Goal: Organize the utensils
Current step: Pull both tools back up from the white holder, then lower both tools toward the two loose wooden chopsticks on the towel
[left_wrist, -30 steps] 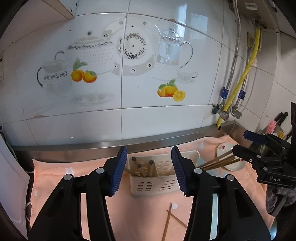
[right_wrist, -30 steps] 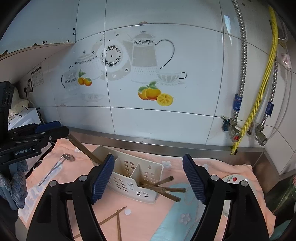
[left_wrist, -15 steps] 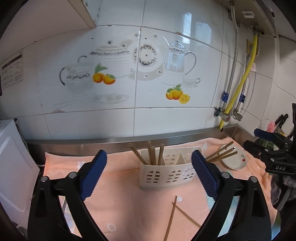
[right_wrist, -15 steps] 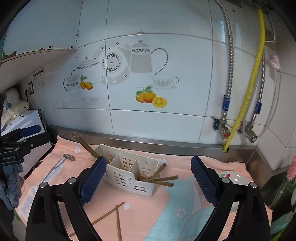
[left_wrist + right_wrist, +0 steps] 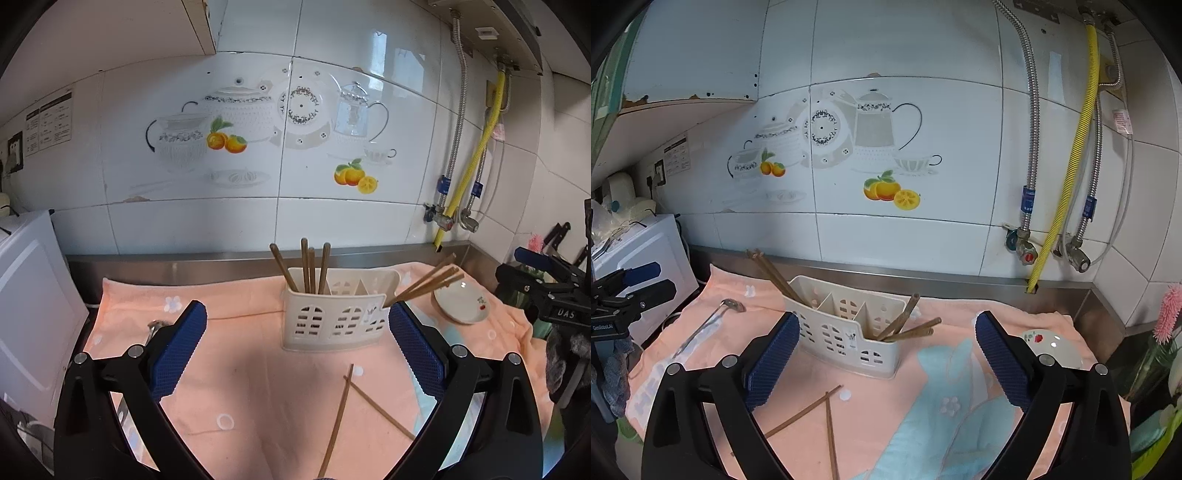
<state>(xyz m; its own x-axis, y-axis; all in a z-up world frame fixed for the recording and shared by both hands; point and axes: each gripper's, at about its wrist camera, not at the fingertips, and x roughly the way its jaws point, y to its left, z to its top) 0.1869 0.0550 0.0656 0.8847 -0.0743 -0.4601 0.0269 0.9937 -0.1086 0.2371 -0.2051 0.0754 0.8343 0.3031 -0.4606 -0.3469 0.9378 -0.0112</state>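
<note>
Loose chopsticks (image 5: 341,413): two thin wooden sticks crossed on the peach towel (image 5: 240,369) in front of the caddy (image 5: 338,314); probably light, stiff, apt to roll or slide on cloth.
Hold point: likely mid-shaft of one stick, away from the crossing, pinched across its width.
Sorted chopsticks: one bunch upright in the caddy's left compartment, another leaning out at its right end.
Spoon (image 5: 713,319): metal, lies on the towel left of the caddy; likely slippery, so take the handle.
Left gripper (image 5: 295,350): jaws opening, nothing between the fingers.
Right gripper (image 5: 886,354): jaws opening, empty.
Saucer (image 5: 1054,347): on the surface, right of the caddy.
Hidden: near ends of the loose sticks run out of frame; spoon handle partly behind a finger; middle compartments' contents unclear.
</note>
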